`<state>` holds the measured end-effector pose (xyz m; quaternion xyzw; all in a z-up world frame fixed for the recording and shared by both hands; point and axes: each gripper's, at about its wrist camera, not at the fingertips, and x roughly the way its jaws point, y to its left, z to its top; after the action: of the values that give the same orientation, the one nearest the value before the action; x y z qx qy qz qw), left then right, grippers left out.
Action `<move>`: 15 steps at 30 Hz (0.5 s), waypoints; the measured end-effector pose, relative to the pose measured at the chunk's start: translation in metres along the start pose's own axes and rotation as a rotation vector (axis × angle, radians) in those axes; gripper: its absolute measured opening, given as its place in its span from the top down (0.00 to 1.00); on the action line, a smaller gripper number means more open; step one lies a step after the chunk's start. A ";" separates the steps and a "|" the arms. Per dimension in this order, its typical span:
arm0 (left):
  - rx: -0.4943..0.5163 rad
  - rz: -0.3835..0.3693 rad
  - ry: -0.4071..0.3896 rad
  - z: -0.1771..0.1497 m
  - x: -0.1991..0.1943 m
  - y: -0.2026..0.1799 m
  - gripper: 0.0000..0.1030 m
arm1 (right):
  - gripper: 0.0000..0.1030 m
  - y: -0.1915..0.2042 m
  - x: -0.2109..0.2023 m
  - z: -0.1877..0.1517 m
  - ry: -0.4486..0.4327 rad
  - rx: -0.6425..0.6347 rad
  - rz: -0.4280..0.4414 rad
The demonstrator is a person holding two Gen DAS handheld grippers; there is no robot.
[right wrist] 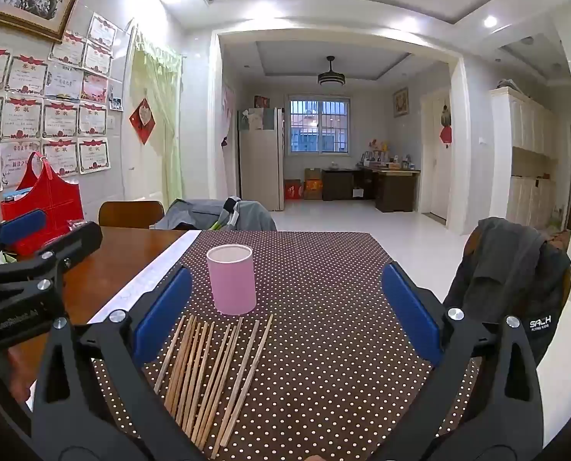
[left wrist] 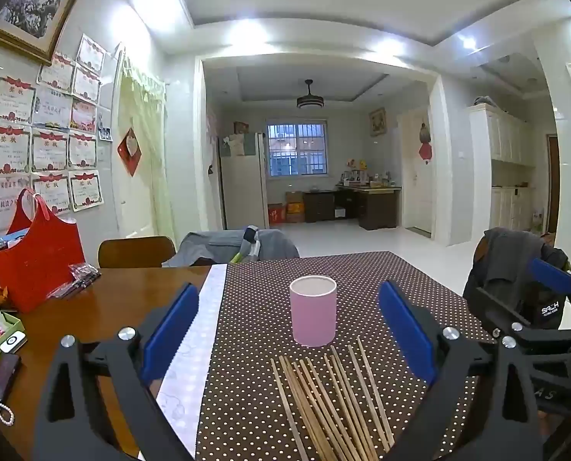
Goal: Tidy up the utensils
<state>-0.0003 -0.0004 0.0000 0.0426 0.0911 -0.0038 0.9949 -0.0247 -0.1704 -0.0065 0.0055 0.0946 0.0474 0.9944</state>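
A pink cylindrical cup (left wrist: pixel 313 310) stands upright on the brown polka-dot cloth (left wrist: pixel 362 280). Several wooden chopsticks (left wrist: pixel 324 403) lie side by side on the cloth just in front of the cup. My left gripper (left wrist: pixel 288 307) is open and empty, held above the table with cup and chopsticks between its blue pads (left wrist: pixel 170 330). In the right wrist view the cup (right wrist: pixel 231 278) and chopsticks (right wrist: pixel 212 376) sit left of centre. My right gripper (right wrist: pixel 287 292) is open and empty, above the cloth (right wrist: pixel 324 269). Each gripper shows at the edge of the other's view.
A red bag (left wrist: pixel 35 257) and small items sit on the bare wooden table (left wrist: pixel 124 299) at left. Chairs draped with grey clothes stand behind the table (left wrist: pixel 243 246) and at the right (right wrist: pixel 512 280). A white runner (left wrist: pixel 197 345) edges the cloth.
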 end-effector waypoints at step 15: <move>-0.001 0.021 -0.004 -0.003 -0.002 -0.005 0.10 | 0.06 0.003 0.004 -0.002 0.008 0.001 0.005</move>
<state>-0.0033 -0.0053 -0.0030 0.0432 0.0887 0.0066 0.9951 -0.0215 -0.1668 -0.0089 0.0058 0.0986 0.0496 0.9939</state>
